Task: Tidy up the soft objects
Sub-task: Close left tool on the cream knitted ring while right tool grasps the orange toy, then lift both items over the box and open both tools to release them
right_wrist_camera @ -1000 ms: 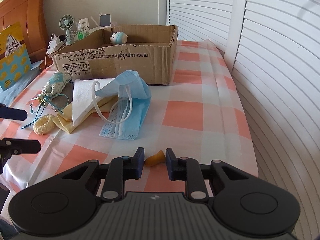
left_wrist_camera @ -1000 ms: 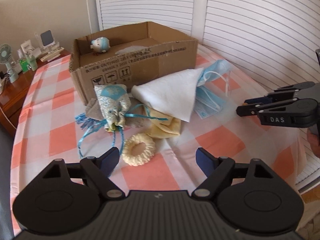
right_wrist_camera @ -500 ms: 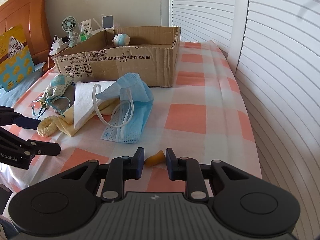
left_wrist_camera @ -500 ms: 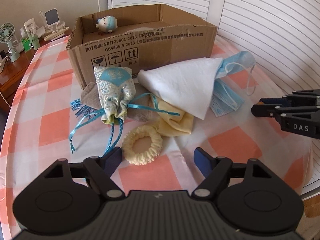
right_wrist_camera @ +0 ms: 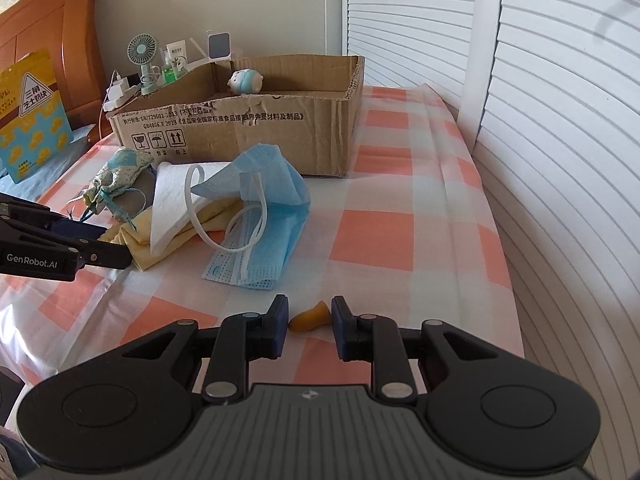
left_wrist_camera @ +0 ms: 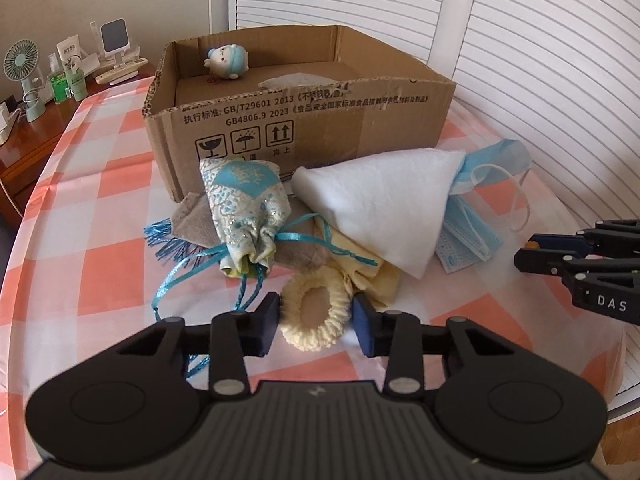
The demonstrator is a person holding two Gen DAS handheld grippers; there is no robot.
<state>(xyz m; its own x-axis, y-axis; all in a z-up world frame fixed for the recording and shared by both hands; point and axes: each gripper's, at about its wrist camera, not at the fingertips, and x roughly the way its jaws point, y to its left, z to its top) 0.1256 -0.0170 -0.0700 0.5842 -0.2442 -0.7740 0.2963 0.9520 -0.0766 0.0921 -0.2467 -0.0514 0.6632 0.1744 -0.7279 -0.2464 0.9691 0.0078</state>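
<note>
A cream scrunchie (left_wrist_camera: 314, 322) lies on the checked cloth at the front of a heap. My left gripper (left_wrist_camera: 316, 320) has its jaws closing, and both pads press the scrunchie's sides, squeezing it oval. Behind it lie a patterned drawstring pouch (left_wrist_camera: 246, 216) with blue ribbon, a white cloth (left_wrist_camera: 384, 204), a yellow cloth (left_wrist_camera: 378, 284) and blue face masks (right_wrist_camera: 268, 216). My right gripper (right_wrist_camera: 310, 320) stays shut on a small orange earplug (right_wrist_camera: 308, 316) at the table surface. An open cardboard box (left_wrist_camera: 304, 120) behind the heap holds a small blue-and-white plush toy (left_wrist_camera: 228, 64).
The table's right edge (right_wrist_camera: 496, 240) runs along white louvred doors (right_wrist_camera: 560, 120). A fan, bottles and a phone stand (left_wrist_camera: 52, 68) crowd a wooden side table at the far left. A wooden headboard and a yellow packet (right_wrist_camera: 32, 112) stand left of the box.
My left gripper moved forward and down over the scrunchie, and its jaws narrowed from wide apart to pressing the scrunchie's sides. The right gripper and the earplug kept still.
</note>
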